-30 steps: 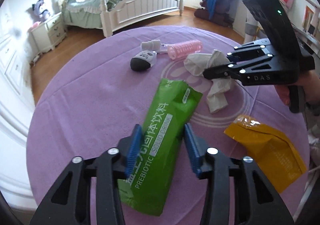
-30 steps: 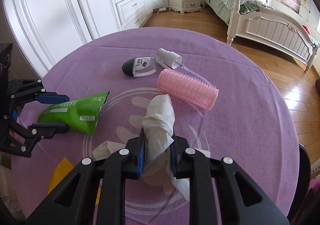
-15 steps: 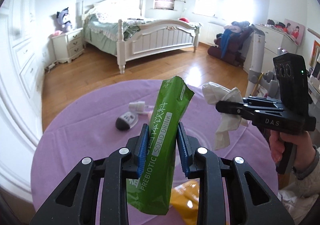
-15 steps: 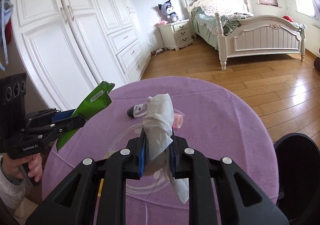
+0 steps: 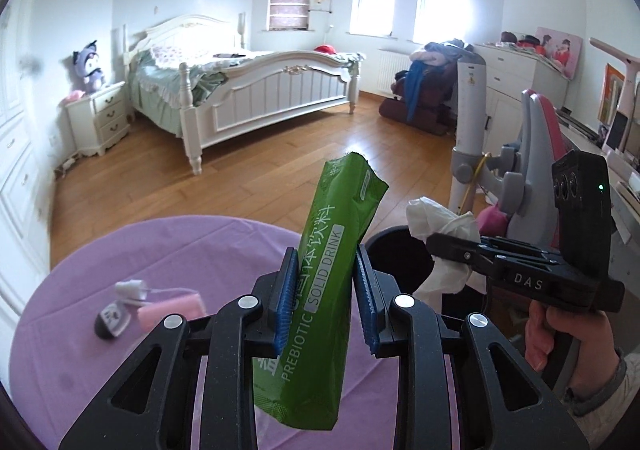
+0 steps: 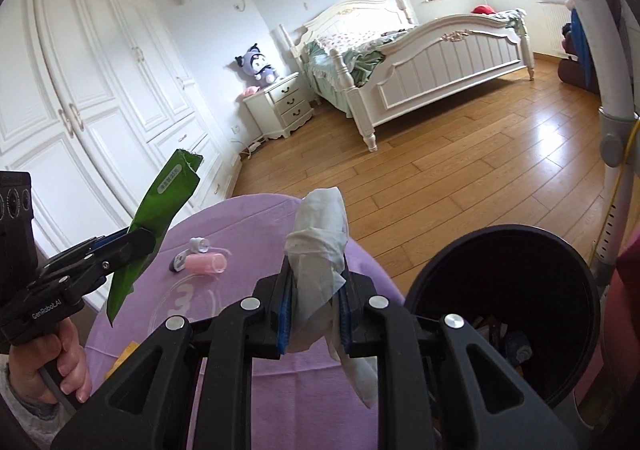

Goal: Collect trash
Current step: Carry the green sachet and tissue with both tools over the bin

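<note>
My left gripper (image 5: 325,292) is shut on a green drink-powder packet (image 5: 325,282), which stands tilted above the purple table (image 5: 192,246). In the right wrist view that packet (image 6: 160,209) and gripper (image 6: 136,240) appear at the left, held by a hand. My right gripper (image 6: 314,310) is shut on a crumpled white tissue (image 6: 318,250). From the left wrist view the tissue (image 5: 440,226) hangs over the rim of a black trash bin (image 5: 400,250). The bin (image 6: 504,290) sits just right of the table edge, with trash at its bottom.
A pink hair roller (image 5: 172,306), a small black-capped bottle (image 5: 110,320) and a white spray cap (image 5: 130,288) lie on the table. A yellow packet corner (image 6: 124,360) peeks out at the near edge. A grey-white stand (image 6: 616,121) rises beside the bin.
Both grippers lifted their loads off the table and swung right toward the black bin, which has come into view. The table items now sit lower and to the left.
</note>
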